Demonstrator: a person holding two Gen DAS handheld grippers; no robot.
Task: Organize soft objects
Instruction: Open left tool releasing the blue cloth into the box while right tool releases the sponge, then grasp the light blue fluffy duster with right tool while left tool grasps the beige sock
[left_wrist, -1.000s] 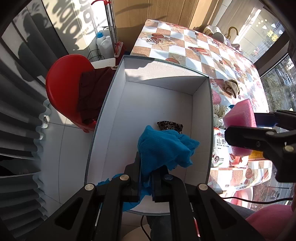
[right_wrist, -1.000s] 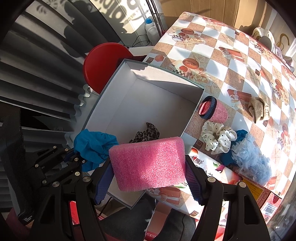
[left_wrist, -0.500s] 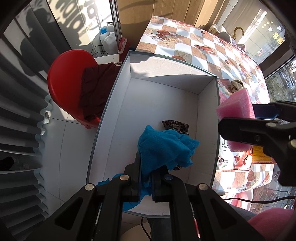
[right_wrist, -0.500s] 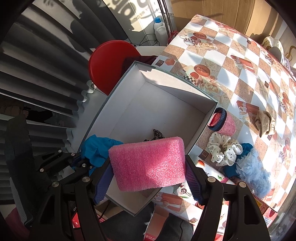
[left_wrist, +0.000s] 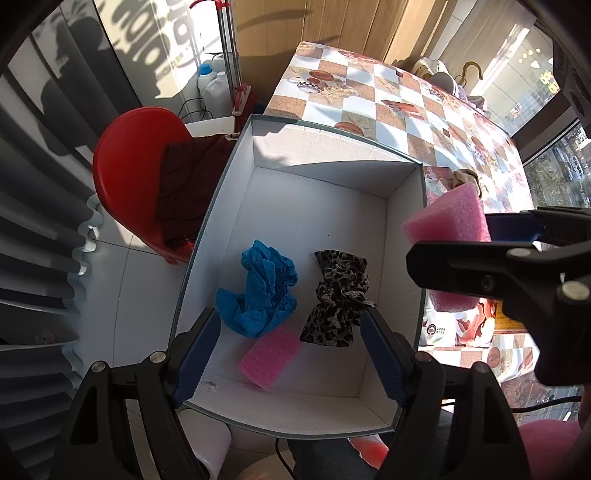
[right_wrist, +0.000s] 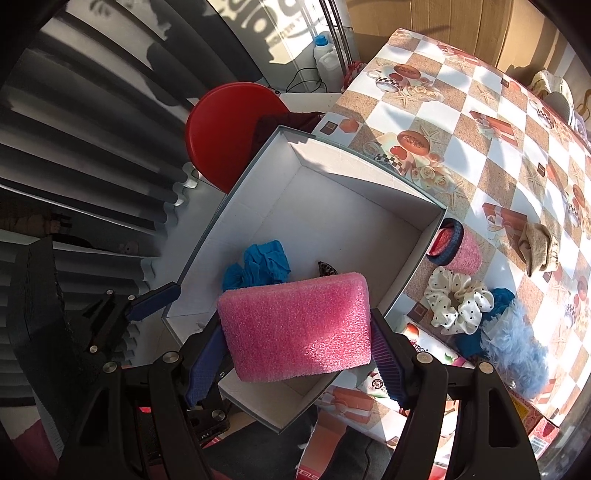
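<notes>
A white open box (left_wrist: 325, 184) (right_wrist: 332, 206) stands at the table's near left corner. In it lie a blue cloth (left_wrist: 264, 290) (right_wrist: 258, 264), a leopard-print scrunchie (left_wrist: 341, 297) and a small pink sponge (left_wrist: 269, 356). My left gripper (left_wrist: 291, 354) is open and empty above the box's near end. My right gripper (right_wrist: 297, 352) is shut on a large pink foam block (right_wrist: 297, 326) (left_wrist: 448, 221), held over the box's right wall.
On the checkered table (right_wrist: 480, 110) right of the box lie a pink and blue rolled sock (right_wrist: 456, 245), a white dotted scrunchie (right_wrist: 458, 299), a fluffy blue item (right_wrist: 513, 339) and a beige cloth (right_wrist: 539, 243). A red chair (left_wrist: 129, 173) with dark cloth stands left.
My left gripper has opened and let go of the blue cloth, which now lies in the box. The right gripper with the foam block has moved nearer the box.
</notes>
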